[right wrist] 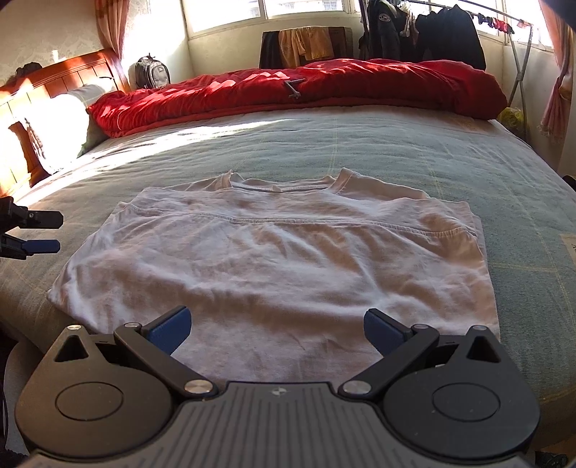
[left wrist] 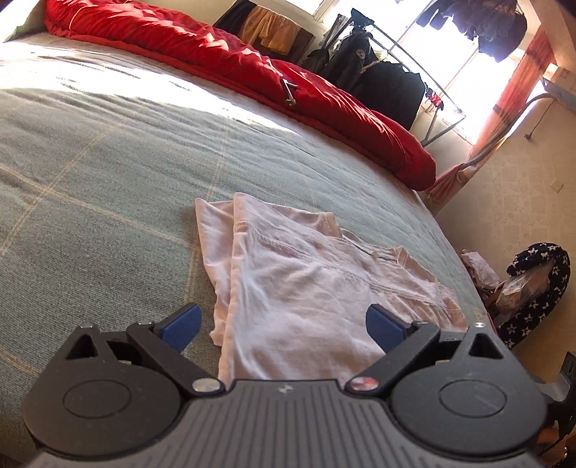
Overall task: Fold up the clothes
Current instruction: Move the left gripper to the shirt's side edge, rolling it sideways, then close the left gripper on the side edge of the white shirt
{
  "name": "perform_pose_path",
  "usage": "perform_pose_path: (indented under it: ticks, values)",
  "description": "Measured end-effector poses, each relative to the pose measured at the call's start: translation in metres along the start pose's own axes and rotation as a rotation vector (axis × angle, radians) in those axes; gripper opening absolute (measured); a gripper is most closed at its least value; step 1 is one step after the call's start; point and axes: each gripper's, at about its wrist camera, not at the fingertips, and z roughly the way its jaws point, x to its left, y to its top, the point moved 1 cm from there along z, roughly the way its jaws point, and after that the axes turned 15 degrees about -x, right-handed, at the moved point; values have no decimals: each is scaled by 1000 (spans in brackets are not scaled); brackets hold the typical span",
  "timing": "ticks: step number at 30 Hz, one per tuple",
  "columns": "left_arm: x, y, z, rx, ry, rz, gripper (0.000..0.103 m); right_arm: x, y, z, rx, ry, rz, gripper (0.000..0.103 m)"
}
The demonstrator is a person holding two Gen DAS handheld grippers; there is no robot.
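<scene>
A pale pink T-shirt point(right wrist: 273, 259) lies folded in half on the grey-green bed cover point(right wrist: 414, 154), collar at the far side, hem edge across its middle. In the left wrist view the same shirt point(left wrist: 306, 288) runs away from the camera. My left gripper point(left wrist: 284, 327) is open above the shirt's near end, nothing between its blue pads. My right gripper point(right wrist: 277, 329) is open too, hovering over the shirt's near edge and holding nothing. The left gripper point(right wrist: 39, 230) shows at the left edge of the right wrist view, fingers apart, beside the shirt's left side.
A red quilt point(right wrist: 306, 90) lies bunched along the bed's far side. A wooden headboard point(right wrist: 54, 79) and pillow point(right wrist: 61, 126) are at the left. A rack of dark clothes point(right wrist: 432, 32) stands by the window. A star-patterned bag point(left wrist: 540, 288) sits on the floor past the bed's edge.
</scene>
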Motion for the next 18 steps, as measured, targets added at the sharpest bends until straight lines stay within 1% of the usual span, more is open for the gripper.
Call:
perform_pose_path:
  ticks: [1, 3, 5, 8, 11, 15, 18]
  values:
    - [7, 3, 6, 5, -2, -23, 93, 0, 0, 1, 3, 0, -1, 103]
    - [22, 4, 18, 28, -21, -83, 87, 1, 0, 3, 10, 0, -4, 103]
    - [37, 2, 32, 62, -45, -154, 84, 0, -1, 5, 19, -4, -5, 103]
    - [50, 3, 43, 74, -83, -200, 83, -1, -1, 11, 38, -19, -4, 103]
    - [53, 7, 50, 87, -131, -216, 83, -1, -3, 20, 60, -24, -4, 103]
    - [55, 12, 71, 125, -186, -236, 83, 2, -4, 32, 89, -26, -8, 103]
    - [55, 18, 89, 140, -202, -243, 83, 5, -4, 38, 100, -27, -16, 103]
